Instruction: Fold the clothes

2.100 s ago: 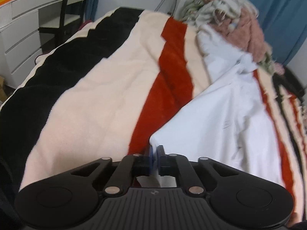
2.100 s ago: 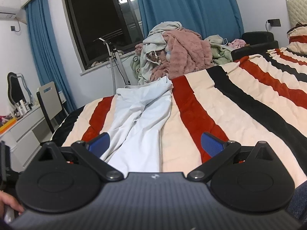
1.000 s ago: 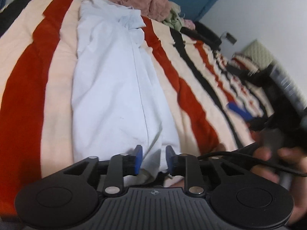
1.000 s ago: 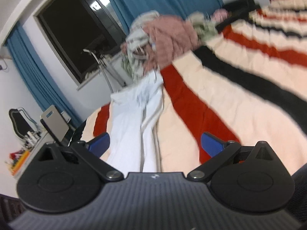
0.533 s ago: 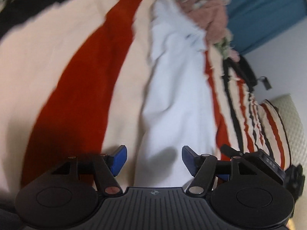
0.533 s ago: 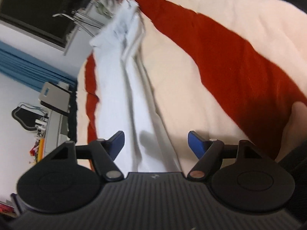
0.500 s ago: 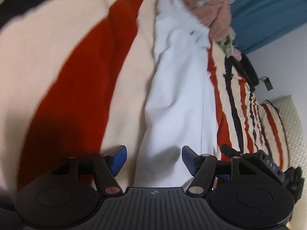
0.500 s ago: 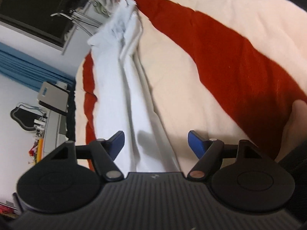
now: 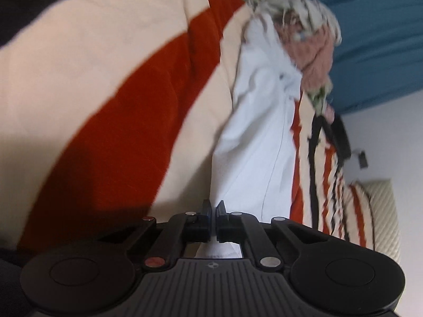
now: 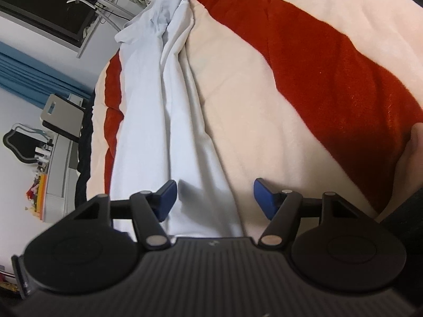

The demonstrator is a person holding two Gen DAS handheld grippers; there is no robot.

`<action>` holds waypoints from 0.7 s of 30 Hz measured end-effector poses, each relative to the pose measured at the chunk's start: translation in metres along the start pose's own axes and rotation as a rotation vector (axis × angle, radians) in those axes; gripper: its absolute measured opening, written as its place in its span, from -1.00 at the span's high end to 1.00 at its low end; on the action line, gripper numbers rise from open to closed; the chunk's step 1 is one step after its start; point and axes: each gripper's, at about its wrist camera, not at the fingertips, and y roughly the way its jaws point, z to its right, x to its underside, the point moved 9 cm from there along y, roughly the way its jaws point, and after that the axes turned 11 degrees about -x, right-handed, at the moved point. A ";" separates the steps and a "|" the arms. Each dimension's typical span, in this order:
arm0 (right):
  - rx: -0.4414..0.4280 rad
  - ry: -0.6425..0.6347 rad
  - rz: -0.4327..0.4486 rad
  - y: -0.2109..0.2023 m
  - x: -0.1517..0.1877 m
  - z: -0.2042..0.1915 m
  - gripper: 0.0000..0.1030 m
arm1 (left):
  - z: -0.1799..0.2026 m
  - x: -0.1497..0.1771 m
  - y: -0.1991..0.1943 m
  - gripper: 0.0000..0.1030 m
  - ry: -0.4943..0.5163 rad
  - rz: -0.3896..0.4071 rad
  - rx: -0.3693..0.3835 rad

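A long white garment (image 9: 253, 137) lies stretched out along a blanket (image 9: 119, 105) striped in cream, red and black. In the left wrist view my left gripper (image 9: 213, 208) is shut on the near left edge of the garment, and white cloth shows pinched between its pads. In the right wrist view the same white garment (image 10: 148, 121) runs away toward the window. My right gripper (image 10: 214, 195) is low over its near right edge. Its jaws are closing with the cloth lying between them, and the blue pads (image 10: 166, 194) stand apart from it.
A heap of pink and pale clothes (image 9: 312, 39) lies at the garment's far end, before a blue curtain (image 9: 375, 39). A white dresser (image 10: 58, 174) and a chair (image 10: 63, 116) stand beyond the bed's left side. A hand (image 10: 412, 155) rests at the right edge.
My left jaws, open astride the garment's edge half a second ago, have shut on it, and that view has rolled. The right jaws have narrowed a little over the cloth.
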 end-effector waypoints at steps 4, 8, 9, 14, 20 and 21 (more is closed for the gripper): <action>-0.010 0.018 -0.003 -0.003 0.001 0.003 -0.31 | -0.002 -0.001 0.002 0.91 0.002 -0.002 -0.028; -0.025 -0.012 -0.057 0.004 0.012 -0.002 -0.32 | -0.005 0.004 0.012 0.46 0.017 -0.057 -0.069; -0.027 -0.022 -0.070 0.007 0.014 -0.004 -0.33 | -0.005 0.007 0.014 0.29 0.019 -0.077 -0.074; -0.051 -0.031 -0.100 0.014 0.024 -0.010 -0.32 | 0.005 0.012 0.025 0.16 0.078 -0.105 -0.055; -0.041 -0.042 -0.106 0.007 0.031 -0.010 0.57 | 0.004 0.014 0.020 0.87 0.062 -0.094 -0.036; -0.043 -0.037 -0.097 0.004 0.030 -0.010 0.68 | 0.005 0.012 0.018 0.88 0.050 -0.088 -0.025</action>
